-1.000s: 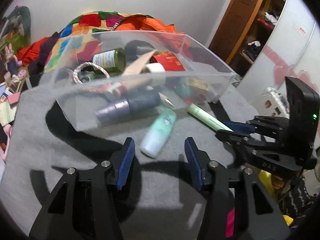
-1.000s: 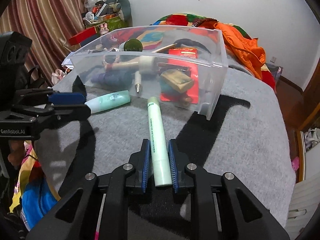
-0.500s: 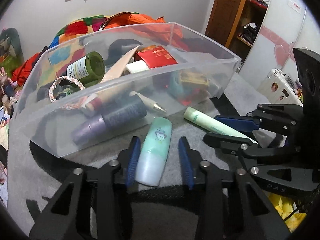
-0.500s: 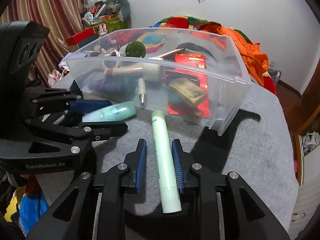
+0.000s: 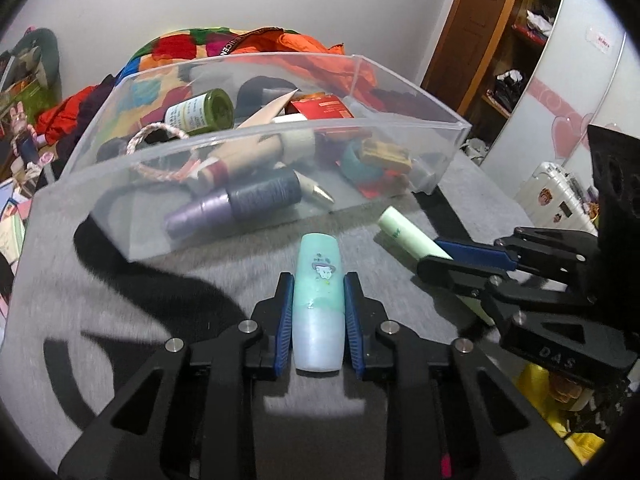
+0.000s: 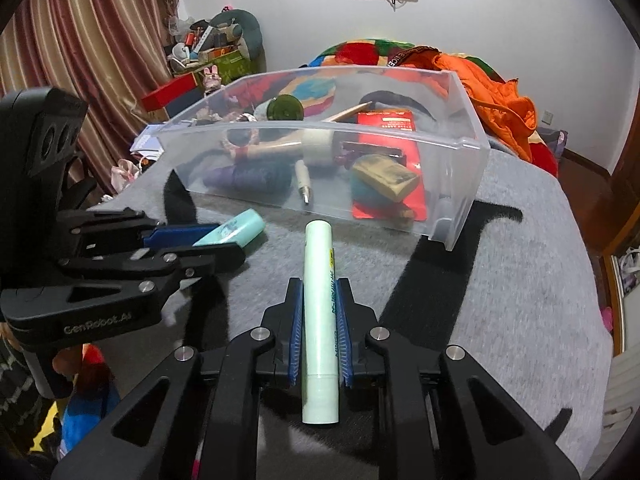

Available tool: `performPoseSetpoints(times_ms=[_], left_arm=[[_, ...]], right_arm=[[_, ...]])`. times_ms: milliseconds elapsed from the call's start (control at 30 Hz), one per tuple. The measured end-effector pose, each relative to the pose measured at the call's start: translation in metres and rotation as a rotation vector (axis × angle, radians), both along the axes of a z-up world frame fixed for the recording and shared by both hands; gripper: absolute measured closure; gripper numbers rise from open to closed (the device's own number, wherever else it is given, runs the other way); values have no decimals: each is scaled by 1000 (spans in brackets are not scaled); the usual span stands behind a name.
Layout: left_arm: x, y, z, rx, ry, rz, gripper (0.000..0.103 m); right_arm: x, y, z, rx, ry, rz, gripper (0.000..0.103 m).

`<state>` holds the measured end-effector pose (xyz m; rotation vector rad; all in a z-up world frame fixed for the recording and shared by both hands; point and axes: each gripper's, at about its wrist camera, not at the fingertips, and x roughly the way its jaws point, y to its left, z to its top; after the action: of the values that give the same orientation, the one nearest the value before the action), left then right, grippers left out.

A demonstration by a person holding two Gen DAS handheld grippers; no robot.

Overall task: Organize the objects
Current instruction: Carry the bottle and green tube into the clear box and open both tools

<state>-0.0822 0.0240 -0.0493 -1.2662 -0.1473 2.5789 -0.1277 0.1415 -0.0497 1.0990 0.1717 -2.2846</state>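
Note:
A short mint-teal tube [image 5: 318, 264] with a cartoon print lies on the grey cloth, pointing at the clear plastic bin [image 5: 452, 136]. My left gripper [image 5: 318, 280] straddles it; its jaws are closing and the blue pads touch both sides of the tube. A long pale green tube [image 6: 318, 256] lies just to the right, with my right gripper [image 6: 320, 284] shut on its lower half. In the right wrist view the left gripper [image 6: 216, 246] and teal tube [image 6: 236, 230] show at the left, before the bin [image 6: 468, 148].
The bin holds several items: a green bottle [image 5: 200, 114], a purple bottle [image 5: 236, 206], a red packet [image 6: 386, 124], a braided ring [image 5: 156, 136]. Bright bedding [image 5: 280, 40] lies behind it. A white suitcase [image 5: 556, 192] stands off the table's right edge.
The left gripper came forward around the teal tube and its jaws narrowed onto it. The right gripper's jaws loosened a little around the green tube, then tightened on it again.

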Motion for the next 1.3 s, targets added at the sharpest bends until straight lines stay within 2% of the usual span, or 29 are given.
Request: performPoseSetpoints(times_ms=[367, 533, 867, 1300], left_arm=[[32, -16, 18, 77, 39, 67, 79], [36, -19, 33, 68, 75, 82, 79], [26, -23, 65, 42, 156, 79, 79], [-1, -28, 85, 50, 203, 73, 79]], right_arm=[[18, 1, 23, -54, 48, 4, 89], [21, 2, 36, -73, 76, 4, 89], [12, 4, 63, -104, 142, -6, 89], [-13, -9, 89, -124, 197, -7, 89]])
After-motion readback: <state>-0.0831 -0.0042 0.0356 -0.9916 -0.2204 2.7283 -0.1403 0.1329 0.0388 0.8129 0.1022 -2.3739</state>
